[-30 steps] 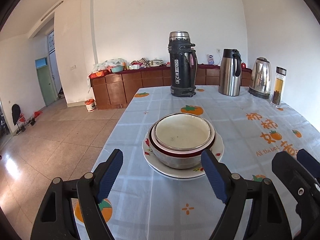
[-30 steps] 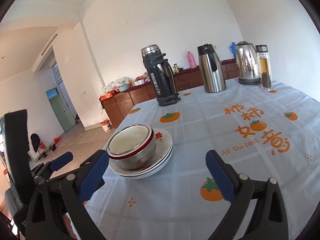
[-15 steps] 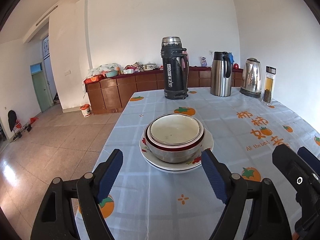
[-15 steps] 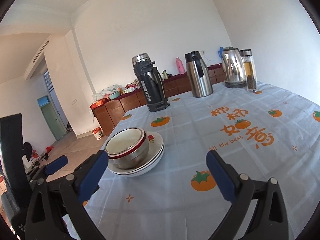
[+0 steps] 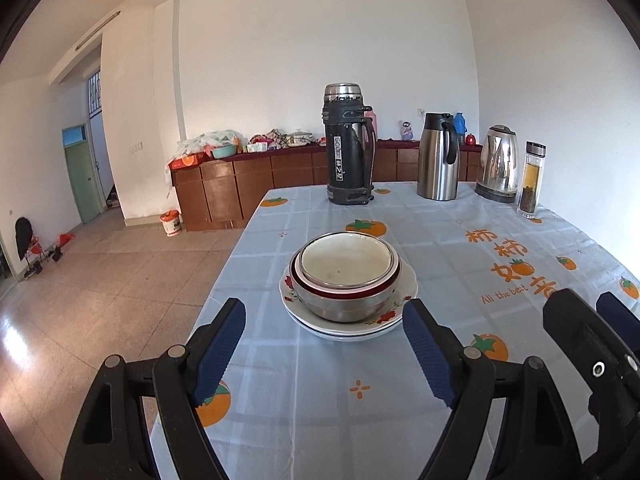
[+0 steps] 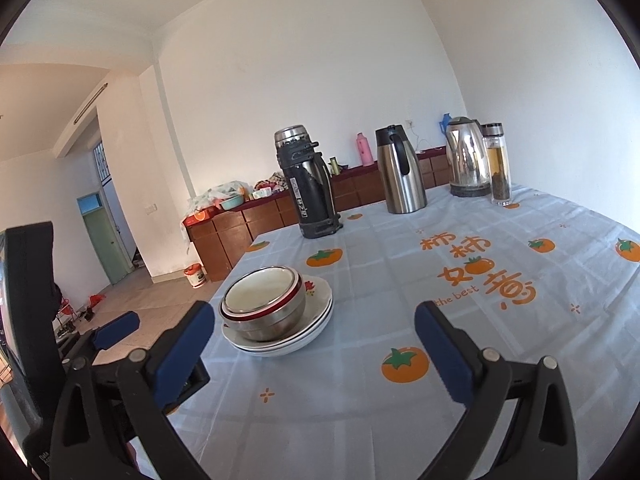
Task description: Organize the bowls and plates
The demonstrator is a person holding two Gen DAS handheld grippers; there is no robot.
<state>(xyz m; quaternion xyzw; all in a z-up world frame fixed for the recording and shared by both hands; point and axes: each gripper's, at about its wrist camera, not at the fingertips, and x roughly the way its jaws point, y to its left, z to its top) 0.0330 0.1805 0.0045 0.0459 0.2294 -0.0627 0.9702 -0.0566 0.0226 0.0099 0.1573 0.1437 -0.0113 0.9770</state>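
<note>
The left tool [image 5: 324,346] stands wide and empty, short of the stack. The bowls [image 5: 347,276] sit nested on the plates [image 5: 404,304], gathered into one pile, likely so it can be moved whole. That pile is near the worktop's [image 5: 304,400] left edge, so little room there. The right tool [image 6: 314,346] is wide and empty too, with bare cloth on its right.

Bowls [image 5: 347,276] cover the middle of the plates [image 5: 404,300]. The number of stacked plates is unclear. Clutter on the far cabinets [image 5: 248,176] is too small to tell.
</note>
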